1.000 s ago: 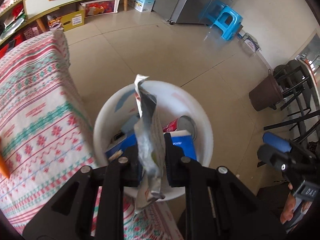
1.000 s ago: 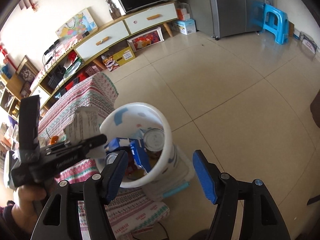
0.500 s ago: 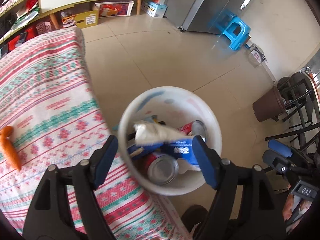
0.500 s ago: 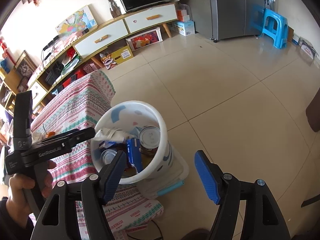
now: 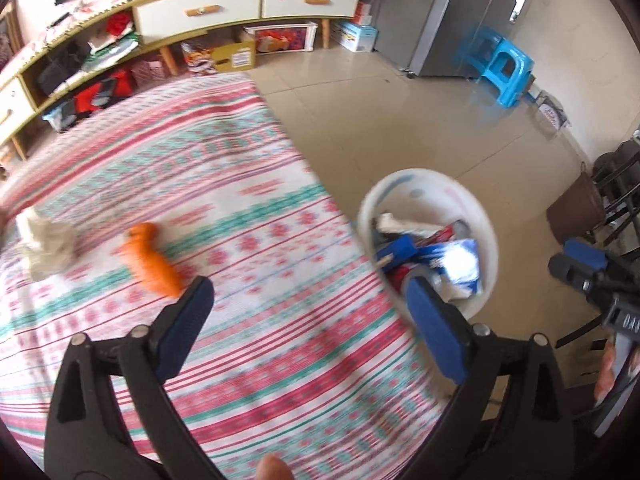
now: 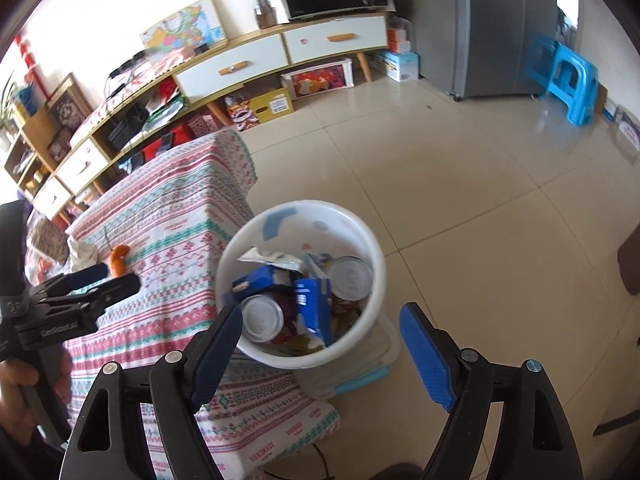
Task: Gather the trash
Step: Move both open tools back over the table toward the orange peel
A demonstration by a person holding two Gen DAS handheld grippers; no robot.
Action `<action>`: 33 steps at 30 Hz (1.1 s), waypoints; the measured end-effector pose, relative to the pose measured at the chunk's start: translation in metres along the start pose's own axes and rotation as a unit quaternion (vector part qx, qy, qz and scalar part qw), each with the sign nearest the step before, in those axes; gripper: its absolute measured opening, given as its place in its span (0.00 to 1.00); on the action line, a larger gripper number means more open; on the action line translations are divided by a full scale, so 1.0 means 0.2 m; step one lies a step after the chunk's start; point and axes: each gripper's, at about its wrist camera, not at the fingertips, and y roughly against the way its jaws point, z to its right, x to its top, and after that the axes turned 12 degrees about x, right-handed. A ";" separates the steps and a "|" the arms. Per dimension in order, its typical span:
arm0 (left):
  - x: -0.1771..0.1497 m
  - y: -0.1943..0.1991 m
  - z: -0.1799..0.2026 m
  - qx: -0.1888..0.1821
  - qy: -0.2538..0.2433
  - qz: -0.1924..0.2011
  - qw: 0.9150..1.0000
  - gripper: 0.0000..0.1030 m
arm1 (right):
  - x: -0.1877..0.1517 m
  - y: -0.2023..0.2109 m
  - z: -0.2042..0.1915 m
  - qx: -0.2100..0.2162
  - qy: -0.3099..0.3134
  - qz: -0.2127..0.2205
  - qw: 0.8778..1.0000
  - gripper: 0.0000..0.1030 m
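The white bin (image 6: 304,206) beside the table holds a silver wrapper (image 6: 272,258), a blue carton (image 6: 312,308) and two cans (image 6: 262,318). My right gripper (image 6: 322,318) hovers above the bin, its jaws opening with nothing between them. My left gripper (image 5: 308,292) is over the patterned tablecloth (image 5: 240,152), its jaws opening wide and empty; it also shows at the left of the right wrist view (image 6: 108,276). Ahead of it lie an orange scrap (image 5: 150,260) and a crumpled tissue (image 5: 48,244). The bin (image 5: 400,178) sits to its right.
The bin stands on a stack of flat plastic lids (image 6: 360,380) at the table's corner. A low cabinet (image 6: 260,60) runs along the far wall, a fridge (image 6: 500,28) and a blue stool (image 6: 572,84) stand beyond open tiled floor. A brown pot (image 5: 576,212) and dark chairs stand at the right.
The left gripper let go of the silver wrapper, which now lies in the bin, opened wide and swung left over the table. The right gripper's jaws spread a little wider.
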 end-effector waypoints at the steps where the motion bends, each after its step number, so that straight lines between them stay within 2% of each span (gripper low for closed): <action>1: -0.02 0.02 -0.04 0.007 0.000 0.002 1.000 0.98 | 0.01 -0.01 -0.02 0.001 0.003 0.000 1.000 0.81; 9: -0.13 0.10 -0.37 0.067 0.022 0.004 0.997 0.98 | 0.04 -0.12 -0.24 0.008 0.034 -0.008 0.999 0.81; 15: -0.21 0.15 -0.61 0.091 0.054 0.008 0.994 0.99 | 0.04 -0.21 -0.44 0.016 0.063 -0.015 0.998 0.82; 21: -0.28 0.17 -0.81 0.099 0.085 0.006 0.991 0.99 | 0.05 -0.36 -0.65 0.019 0.096 -0.033 0.995 0.82; 27: -0.33 0.13 -1.02 0.081 0.136 -0.001 0.987 0.99 | 0.04 -0.50 -0.83 0.016 0.126 -0.048 0.991 0.82; 33: -0.34 0.14 -1.22 0.077 0.198 0.007 0.977 0.99 | 0.05 -0.65 -0.99 0.027 0.148 -0.062 0.987 0.82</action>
